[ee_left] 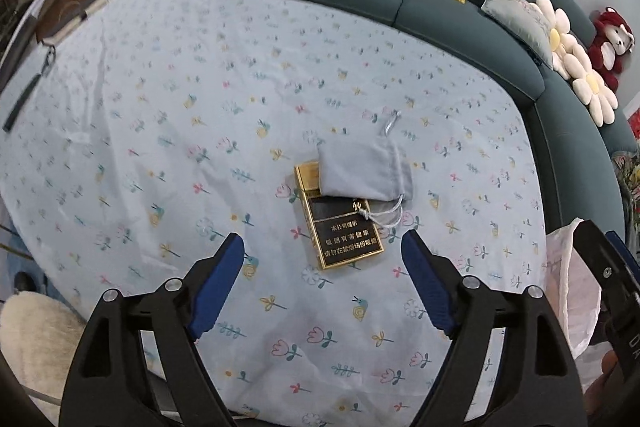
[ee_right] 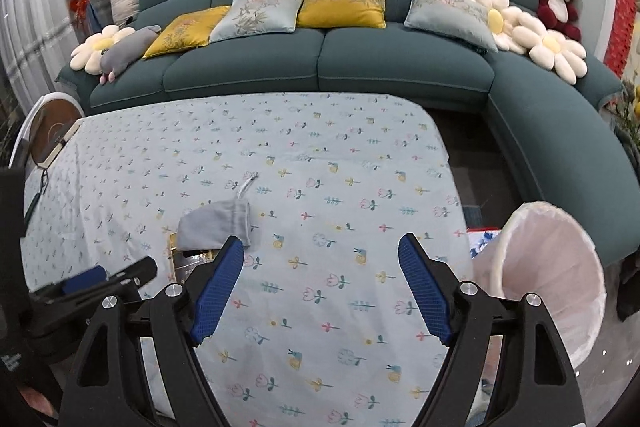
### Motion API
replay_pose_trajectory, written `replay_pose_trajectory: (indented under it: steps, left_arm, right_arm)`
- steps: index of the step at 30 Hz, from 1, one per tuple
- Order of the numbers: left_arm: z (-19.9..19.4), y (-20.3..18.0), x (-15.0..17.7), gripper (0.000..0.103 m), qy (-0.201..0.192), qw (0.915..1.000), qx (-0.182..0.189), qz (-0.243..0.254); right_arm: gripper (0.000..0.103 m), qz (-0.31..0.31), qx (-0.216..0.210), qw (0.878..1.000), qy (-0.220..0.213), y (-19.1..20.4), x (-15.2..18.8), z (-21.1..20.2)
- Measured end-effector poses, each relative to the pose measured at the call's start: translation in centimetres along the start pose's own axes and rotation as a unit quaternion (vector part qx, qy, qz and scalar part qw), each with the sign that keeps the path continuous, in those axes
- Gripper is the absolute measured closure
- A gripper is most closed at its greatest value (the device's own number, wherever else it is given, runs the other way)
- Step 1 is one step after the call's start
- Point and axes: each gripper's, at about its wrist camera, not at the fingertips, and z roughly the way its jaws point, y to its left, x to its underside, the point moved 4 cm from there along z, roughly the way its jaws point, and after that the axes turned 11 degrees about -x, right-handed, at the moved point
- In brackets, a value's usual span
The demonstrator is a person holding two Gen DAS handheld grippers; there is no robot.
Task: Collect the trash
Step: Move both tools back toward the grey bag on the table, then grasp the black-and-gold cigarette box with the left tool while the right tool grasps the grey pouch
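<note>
Two pieces of litter lie together near the middle of the flowered tablecloth [ee_left: 160,131]: a black and gold cigarette pack [ee_left: 340,227] lying flat, and a grey drawstring pouch [ee_left: 364,171] draped over its far end, so the pouch hides the top of the pack and its cord trails across the dark face. In the left wrist view both sit at about twelve o'clock from the left gripper [ee_left: 323,279], just ahead of its blue fingers, whose jaws stand wide apart with nothing between them, a stance that suits closing on the pack or pouch from above. The right gripper [ee_right: 321,279] likewise has its jaws spread and empty; in its view the pouch [ee_right: 216,223] lies at about eleven o'clock, partly behind its left finger. A bin lined with a pale plastic bag [ee_right: 552,267] stands off the table edge at about three o'clock from the right gripper, mouth tilted toward the table, probably so that trash can be dropped in with a short carry. Because the pouch rests on the pack, lifting the pouch first seems the cleaner order; gripping the flat pack may need an edge to pinch. Neither item has reached the bin yet.
</note>
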Motion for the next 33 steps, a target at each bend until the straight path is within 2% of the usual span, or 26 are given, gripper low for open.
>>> replay_pose_trajectory:
  steps: [9,15,16,18,19,22,24,27,33]
  left_arm:
    - [4.6,-1.8,0.0,0.026,0.052,0.9985,0.011,-0.011]
    - [7.5,-2.3,-0.5,0.028,0.073,0.9973,-0.006,-0.007]
    - [8.1,-2.2,-0.5,0.034,0.079,0.9968,-0.005,-0.007]
    - [8.4,-2.0,-0.6,0.039,0.077,0.9970,-0.004,-0.005]
    - [8.3,-1.8,-0.6,0.046,0.073,0.9973,-0.001,-0.001]
    - [8.1,-1.2,-0.7,0.049,0.079,0.9967,0.017,0.001]
    - [8.0,-0.5,-0.8,0.073,0.078,0.9967,0.022,-0.004]
    - [7.8,0.9,-1.2,0.078,0.088,0.9950,0.043,-0.017]
    - [7.7,2.4,-1.0,0.078,0.084,0.9954,0.044,-0.015]
  right_arm:
    - [0.027,0.002,0.001,1.000,0.028,-0.3,0.0,3.6]
    - [0.027,-0.001,-0.007,0.999,0.047,0.6,-0.5,6.7]
    - [0.027,-0.002,-0.011,0.999,0.051,0.9,-0.6,7.4]
    - [0.027,-0.003,-0.018,0.998,0.058,1.4,-0.7,8.5]
    - [0.027,-0.005,-0.021,0.998,0.063,1.7,-0.7,9.2]
    - [0.027,-0.011,-0.031,0.996,0.078,2.7,-0.7,11.1]
    - [0.028,-0.012,-0.041,0.995,0.089,3.3,-0.7,12.2]
    - [0.033,-0.011,-0.057,0.993,0.102,4.2,-0.5,13.9]
    - [0.054,-0.004,-0.083,0.987,0.136,5.6,0.2,17.0]
